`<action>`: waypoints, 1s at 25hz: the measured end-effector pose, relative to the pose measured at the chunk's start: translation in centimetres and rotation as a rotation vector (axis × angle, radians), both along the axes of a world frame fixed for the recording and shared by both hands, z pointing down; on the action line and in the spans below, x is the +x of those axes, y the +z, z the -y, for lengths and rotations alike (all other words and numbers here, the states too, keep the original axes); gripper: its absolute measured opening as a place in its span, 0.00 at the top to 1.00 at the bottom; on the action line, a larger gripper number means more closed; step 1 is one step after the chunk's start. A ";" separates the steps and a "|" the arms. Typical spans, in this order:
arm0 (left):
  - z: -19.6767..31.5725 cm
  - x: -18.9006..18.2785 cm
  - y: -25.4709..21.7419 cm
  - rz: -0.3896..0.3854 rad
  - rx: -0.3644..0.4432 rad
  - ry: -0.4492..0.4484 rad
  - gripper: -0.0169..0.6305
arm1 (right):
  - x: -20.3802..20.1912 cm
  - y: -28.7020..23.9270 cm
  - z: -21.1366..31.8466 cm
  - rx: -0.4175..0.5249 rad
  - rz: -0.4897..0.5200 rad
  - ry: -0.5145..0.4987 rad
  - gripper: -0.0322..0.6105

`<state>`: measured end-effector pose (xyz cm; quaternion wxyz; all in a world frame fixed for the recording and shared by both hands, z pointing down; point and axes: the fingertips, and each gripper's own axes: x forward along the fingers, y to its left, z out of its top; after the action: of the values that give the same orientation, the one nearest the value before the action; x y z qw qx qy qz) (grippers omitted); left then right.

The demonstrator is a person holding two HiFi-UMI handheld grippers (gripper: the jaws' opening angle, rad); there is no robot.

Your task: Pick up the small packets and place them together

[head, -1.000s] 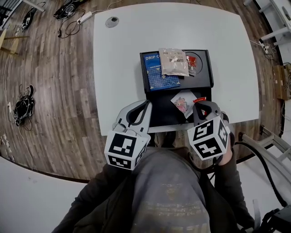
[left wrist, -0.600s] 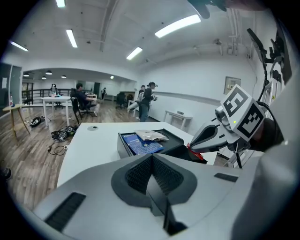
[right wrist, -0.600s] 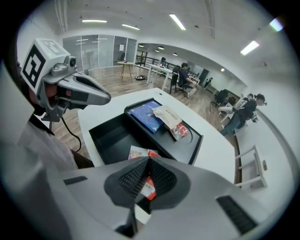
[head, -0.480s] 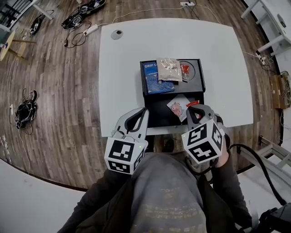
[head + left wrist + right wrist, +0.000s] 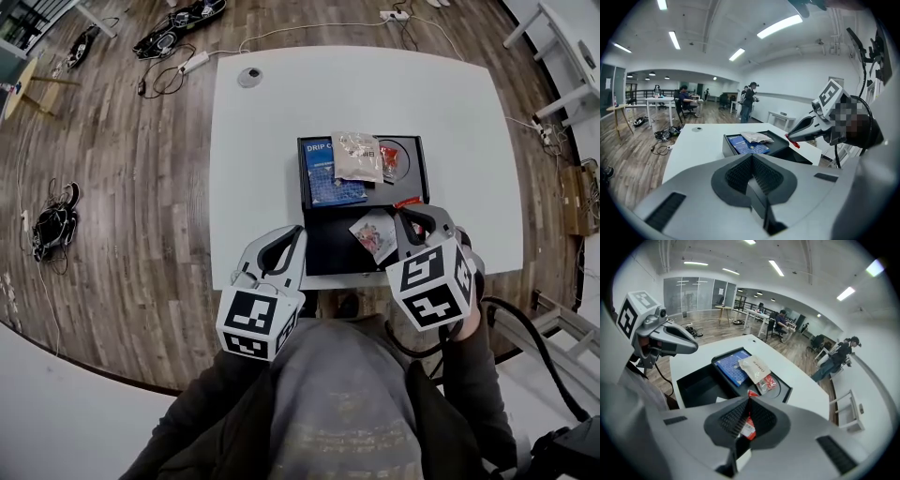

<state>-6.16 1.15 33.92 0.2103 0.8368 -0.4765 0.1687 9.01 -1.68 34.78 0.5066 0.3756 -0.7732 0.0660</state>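
An open black box [image 5: 418,161] sits on the white table [image 5: 253,169]. Its far half holds a blue drip packet [image 5: 330,178], a beige packet [image 5: 357,156] and a small red packet [image 5: 389,161]. My right gripper [image 5: 402,214] is shut on a small white packet with a red edge [image 5: 373,233], held over the box's near half [image 5: 328,248]. The right gripper view shows that packet [image 5: 749,425] pinched between the jaws. My left gripper [image 5: 297,231] hovers shut and empty over the table's front edge, left of the box.
A round grommet [image 5: 249,77] is set in the far left of the table. Cables and a power strip [image 5: 195,62] lie on the wooden floor beyond. People and other desks [image 5: 661,101] are far off in the room.
My right gripper has risen a little with the small packet in it. The left gripper has stayed about where it was.
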 end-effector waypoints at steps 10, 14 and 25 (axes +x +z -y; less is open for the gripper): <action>4.6 -1.8 -0.5 -0.017 -0.003 -0.027 0.97 | 0.0 -0.3 6.4 0.013 -0.005 0.034 0.94; 6.0 -2.3 -0.2 -0.016 -0.015 -0.034 0.97 | 0.1 0.2 8.0 -0.004 0.000 0.047 0.94; 7.5 -2.4 0.9 -0.016 -0.053 -0.034 0.97 | 0.2 1.8 9.7 -0.031 0.008 0.068 0.91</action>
<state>-8.53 -6.36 34.83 0.2393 0.8241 -0.4841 0.1709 9.22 -11.38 36.59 0.5067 0.3937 -0.7609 0.0968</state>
